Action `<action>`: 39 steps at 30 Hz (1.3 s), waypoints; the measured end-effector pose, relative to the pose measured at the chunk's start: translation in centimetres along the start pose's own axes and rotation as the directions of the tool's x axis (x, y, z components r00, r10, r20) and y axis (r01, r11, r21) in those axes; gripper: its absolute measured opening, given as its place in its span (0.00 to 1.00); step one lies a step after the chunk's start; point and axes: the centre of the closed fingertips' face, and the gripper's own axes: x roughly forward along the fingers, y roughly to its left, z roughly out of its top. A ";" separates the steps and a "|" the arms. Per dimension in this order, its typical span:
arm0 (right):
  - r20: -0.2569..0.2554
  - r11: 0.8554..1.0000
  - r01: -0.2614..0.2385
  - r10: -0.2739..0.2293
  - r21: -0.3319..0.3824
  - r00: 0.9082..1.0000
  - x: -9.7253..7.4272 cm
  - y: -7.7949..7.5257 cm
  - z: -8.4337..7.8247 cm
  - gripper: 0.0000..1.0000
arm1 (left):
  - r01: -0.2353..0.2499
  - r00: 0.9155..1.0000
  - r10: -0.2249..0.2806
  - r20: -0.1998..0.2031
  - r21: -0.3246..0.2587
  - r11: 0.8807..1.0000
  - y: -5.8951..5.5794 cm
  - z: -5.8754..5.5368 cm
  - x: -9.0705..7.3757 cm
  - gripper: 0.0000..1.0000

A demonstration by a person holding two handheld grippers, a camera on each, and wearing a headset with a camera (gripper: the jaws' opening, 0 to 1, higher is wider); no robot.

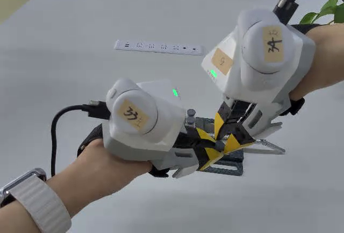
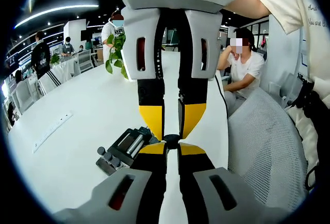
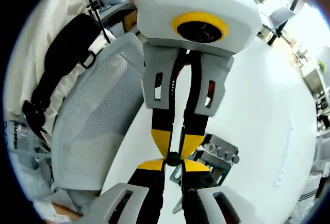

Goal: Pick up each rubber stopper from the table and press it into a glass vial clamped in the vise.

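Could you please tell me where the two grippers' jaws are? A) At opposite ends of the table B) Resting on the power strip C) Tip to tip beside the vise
C: the left gripper and right gripper meet tip to tip next to the vise.

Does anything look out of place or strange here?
Nothing spilled or broken. Oddly, the left gripper and right gripper meet tip to tip on one small dark stopper, near the black metal vise.
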 end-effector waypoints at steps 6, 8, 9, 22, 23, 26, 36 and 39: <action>0.042 1.000 0.014 -0.014 -0.004 0.999 -0.4 -0.2 0.0 0.07 | -0.019 0.999 0.020 0.039 -0.031 0.999 0.1 0.4 -0.2 0.04; 0.063 1.000 0.024 -0.024 0.003 0.998 -0.7 -0.4 0.1 0.09 | -0.023 0.998 0.027 0.062 -0.058 0.998 0.4 0.4 -0.5 0.03; 0.070 0.999 0.030 -0.031 0.014 0.997 -0.8 -0.5 0.1 0.12 | -0.028 0.997 0.031 0.064 -0.058 0.998 0.5 0.4 -0.5 0.03; 0.226 0.986 0.064 -0.099 0.157 0.969 -2.1 -1.4 0.4 0.15 | -0.126 0.977 0.143 0.160 -0.115 0.985 1.6 0.8 -1.6 0.03; 0.233 0.985 0.063 -0.101 0.163 0.967 -2.1 -1.5 0.3 0.15 | -0.124 0.976 0.142 0.163 -0.115 0.986 1.5 0.9 -1.6 0.03; 0.247 0.982 0.059 -0.102 0.177 0.964 -2.0 -1.5 0.5 0.14 | -0.113 0.973 0.130 0.189 -0.095 0.989 1.1 1.1 -1.5 0.04; 0.259 0.982 0.044 -0.092 0.183 0.962 -1.8 -1.0 0.9 0.08 | -0.106 0.970 0.120 0.213 -0.076 0.992 0.2 1.8 -1.4 0.04; 0.262 0.982 0.042 -0.090 0.185 0.961 -1.8 -0.8 1.0 0.08 | -0.102 0.970 0.115 0.216 -0.071 0.992 0.2 1.8 -1.4 0.04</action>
